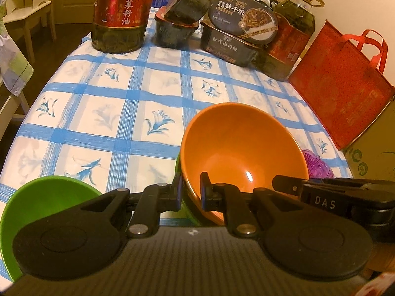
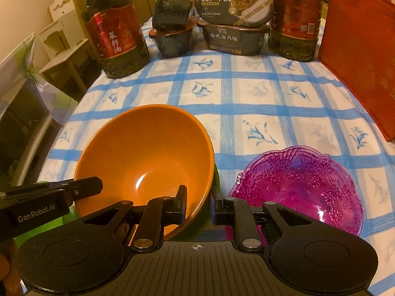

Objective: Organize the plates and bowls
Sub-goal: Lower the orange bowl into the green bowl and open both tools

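you hold the orange bowl point(image 1: 243, 145) with both tools, so keep the two hands at the same level and lower it slowly, because the bowl is tilted and can slip from a thin rim grip. i judge you are setting it down, maybe into a green bowl point(image 2: 214, 185) whose edge shows just under it; i cannot tell if they touch already. do not loosen one side before the other.

the left gripper point(image 1: 191, 193) is pinching the near left rim of the orange bowl, one pad outside the wall and one inside. the right gripper point(image 2: 197, 203) is pinching the near right rim in the same way. both pairs of jaws are almost pressed together, only the bowl wall is between them.

the orange bowl is over the near edge of the table point(image 1: 118, 93), about in the middle. a second green bowl point(image 1: 42, 202) sits at the near left corner, and the purple dish point(image 2: 303, 185) lies just beside the orange bowl on the right, near the same edge.
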Motion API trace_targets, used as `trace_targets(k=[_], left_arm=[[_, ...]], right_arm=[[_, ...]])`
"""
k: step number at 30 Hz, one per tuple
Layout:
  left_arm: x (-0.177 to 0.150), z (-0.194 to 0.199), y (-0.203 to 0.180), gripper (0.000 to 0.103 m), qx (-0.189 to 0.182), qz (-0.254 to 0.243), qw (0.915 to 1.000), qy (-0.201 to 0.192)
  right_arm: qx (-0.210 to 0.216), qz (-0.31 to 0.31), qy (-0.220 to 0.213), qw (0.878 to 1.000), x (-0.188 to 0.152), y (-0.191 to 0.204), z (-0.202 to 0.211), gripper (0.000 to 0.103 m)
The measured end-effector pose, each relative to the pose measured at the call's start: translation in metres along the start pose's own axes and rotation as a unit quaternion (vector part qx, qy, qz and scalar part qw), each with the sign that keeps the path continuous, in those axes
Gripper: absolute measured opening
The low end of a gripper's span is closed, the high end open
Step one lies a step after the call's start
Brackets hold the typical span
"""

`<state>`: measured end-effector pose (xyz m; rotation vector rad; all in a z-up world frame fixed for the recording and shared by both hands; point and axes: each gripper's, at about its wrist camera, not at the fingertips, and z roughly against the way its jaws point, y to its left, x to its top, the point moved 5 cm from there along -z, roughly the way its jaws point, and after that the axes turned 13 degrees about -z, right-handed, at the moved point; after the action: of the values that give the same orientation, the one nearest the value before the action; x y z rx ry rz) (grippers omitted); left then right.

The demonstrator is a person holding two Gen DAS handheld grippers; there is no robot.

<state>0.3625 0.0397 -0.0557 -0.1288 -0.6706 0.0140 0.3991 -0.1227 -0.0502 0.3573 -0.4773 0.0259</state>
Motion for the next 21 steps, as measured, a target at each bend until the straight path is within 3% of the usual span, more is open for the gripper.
trace_targets(k=[10,15,21], left_arm=[[-0.004,-0.004,0.0,0.013,0.009,-0.002,1.0,0.003],[-0.004,0.008,0.001,0.019,0.009,0.008,0.9999,-0.012],[-0.01,0.039,-0.002,0.025,0.007,0.019,0.999,-0.039]], right_arm=[[0.003,0.012,-0.008,1.0,0.0,0.002,-0.003,0.019],[0.013,0.004,-0.036,0.999,0.003,-0.003,0.01,0.041],[0.033,-0.021,-0.051,0.998,-0.002,-0.006,0.041,0.042]])
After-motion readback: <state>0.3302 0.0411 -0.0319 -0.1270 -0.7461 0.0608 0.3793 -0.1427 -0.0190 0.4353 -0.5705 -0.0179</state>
